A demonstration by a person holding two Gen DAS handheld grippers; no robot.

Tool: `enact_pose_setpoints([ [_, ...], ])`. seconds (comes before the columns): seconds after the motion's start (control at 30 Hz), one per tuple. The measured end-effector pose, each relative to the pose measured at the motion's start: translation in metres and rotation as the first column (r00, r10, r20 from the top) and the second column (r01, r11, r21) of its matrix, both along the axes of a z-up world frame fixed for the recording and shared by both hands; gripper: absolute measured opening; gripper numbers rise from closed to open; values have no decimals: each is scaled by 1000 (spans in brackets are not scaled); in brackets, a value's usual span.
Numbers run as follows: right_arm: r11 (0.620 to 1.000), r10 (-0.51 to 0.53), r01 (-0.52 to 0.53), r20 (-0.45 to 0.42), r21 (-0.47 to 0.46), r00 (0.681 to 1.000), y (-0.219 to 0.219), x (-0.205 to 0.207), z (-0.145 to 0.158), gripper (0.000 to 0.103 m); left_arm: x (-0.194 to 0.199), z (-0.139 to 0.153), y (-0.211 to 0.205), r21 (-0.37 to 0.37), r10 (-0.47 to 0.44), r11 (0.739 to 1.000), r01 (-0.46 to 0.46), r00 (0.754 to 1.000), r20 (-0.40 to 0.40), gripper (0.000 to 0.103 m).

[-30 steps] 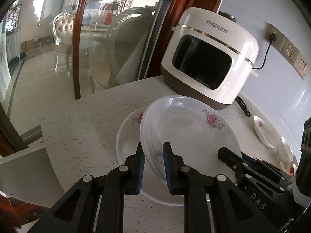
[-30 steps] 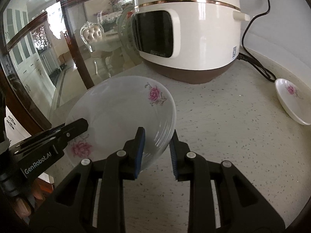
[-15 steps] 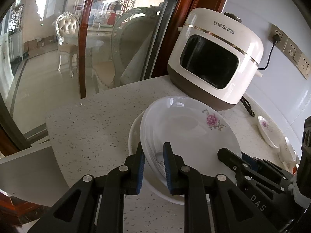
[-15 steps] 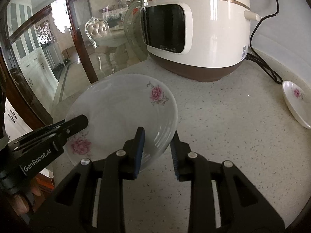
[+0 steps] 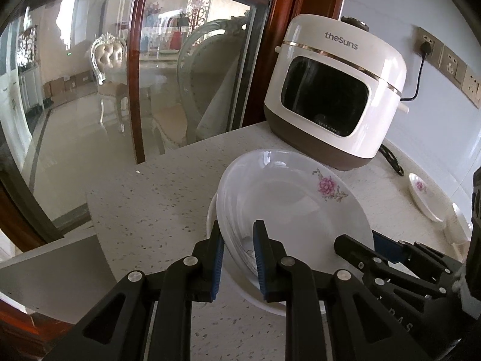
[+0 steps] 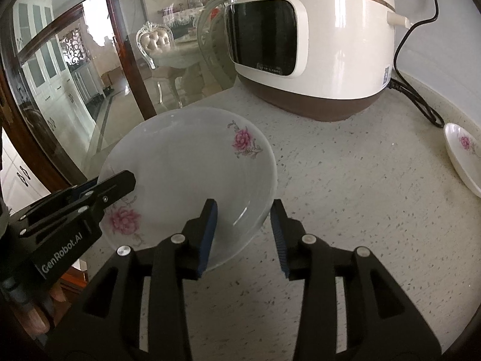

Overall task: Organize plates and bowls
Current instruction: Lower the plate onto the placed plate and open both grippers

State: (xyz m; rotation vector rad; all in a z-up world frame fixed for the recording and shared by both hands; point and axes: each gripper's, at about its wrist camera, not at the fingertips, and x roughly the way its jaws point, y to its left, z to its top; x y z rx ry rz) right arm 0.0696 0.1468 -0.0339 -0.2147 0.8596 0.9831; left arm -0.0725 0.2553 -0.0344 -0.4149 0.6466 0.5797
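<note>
White plate (image 6: 186, 162), pink flower print

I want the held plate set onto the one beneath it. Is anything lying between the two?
Nothing visible: the upper plate, gripped at its rim by the left hand-held gripper, sits directly over the lower plate.

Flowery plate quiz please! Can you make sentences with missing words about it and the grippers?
The flowery plate has ____ pink flowers on it.
The left gripper is ____ on the plate's rim.
The right gripper is ____, its fingers either side of the rim without pinching it.
The white cooker has the name ____ written on it.
Missing words: two; shut; open; theSuns.
</note>
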Motion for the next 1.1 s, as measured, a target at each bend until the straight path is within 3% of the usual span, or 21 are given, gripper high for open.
enact_pose_setpoints([
  [0.17,1000,-6,6,-2,1,1000,-3,0,1,38,-1,1,-6,52,14,999,-13,999,-29,24],
  [0.27,1000,-8,8,-12,9,1000,-4,2,0,30,-2,1,-8,79,34,996,-30,998,-51,27],
  [0.77,1000,-12,12,-18,12,1000,-2,0,0,29,-1,-1,-5,103,48,994,-38,995,-92,29],
  [0.93,1000,-12,13,-31,24,999,-4,1,0,31,-3,1,-4,109,56,993,-48,996,-74,52],
  [1.1,998,-23,25,-29,53,999,-8,2,3,36,-8,5,-2,103,60,993,-56,998,-38,54],
])
